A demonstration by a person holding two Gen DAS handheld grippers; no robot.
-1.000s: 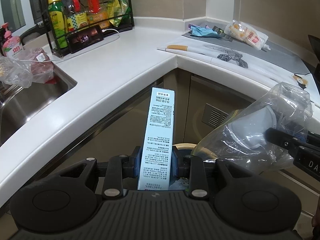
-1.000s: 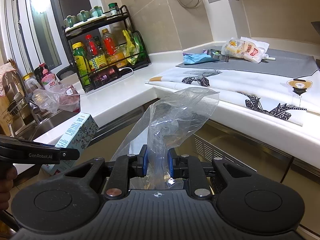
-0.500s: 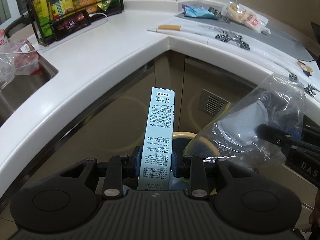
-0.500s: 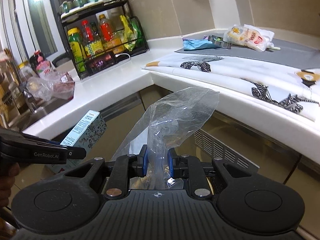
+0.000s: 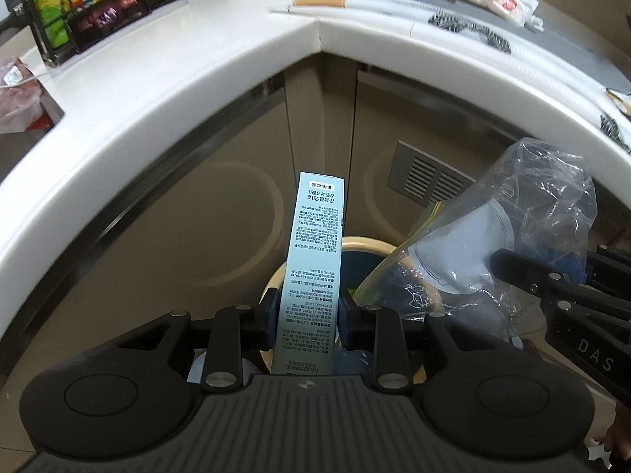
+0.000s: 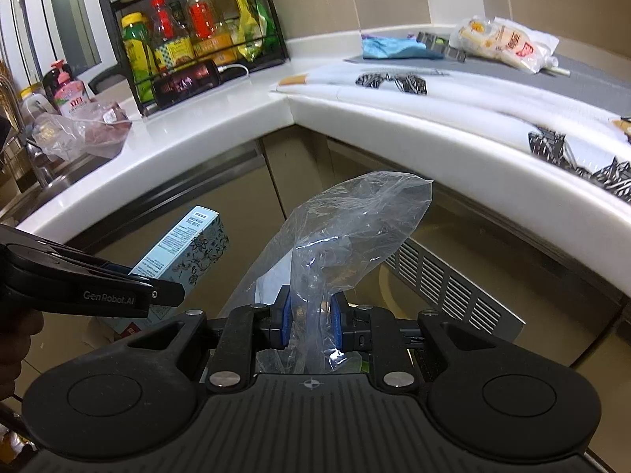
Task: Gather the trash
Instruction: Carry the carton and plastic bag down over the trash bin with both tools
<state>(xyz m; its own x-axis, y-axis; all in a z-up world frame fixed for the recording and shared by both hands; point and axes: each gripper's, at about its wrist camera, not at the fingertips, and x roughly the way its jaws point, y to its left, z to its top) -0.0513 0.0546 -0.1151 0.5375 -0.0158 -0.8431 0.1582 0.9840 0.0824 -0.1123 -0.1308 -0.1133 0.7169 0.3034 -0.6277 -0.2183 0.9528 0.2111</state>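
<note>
Nearest to us, our left gripper (image 5: 307,317) has its jaws clamped on a tall pale-blue box (image 5: 313,272) covered in fine print too small for us to read. Our right gripper (image 6: 308,321) pinches a crumpled clear plastic bag (image 6: 355,228); something white inside is hard to make out. We read "GenRobot.AI" on the left gripper's finger and "DAS", cut off, on the right's. Both items hang over a round cream-rimmed bin (image 5: 366,242), mostly hidden behind them. Beyond, the white tabletop (image 6: 205,118) carries a black rack of bottles (image 6: 189,35), a printed packet (image 6: 508,41) and a blue wrapper (image 6: 388,47).
</note>
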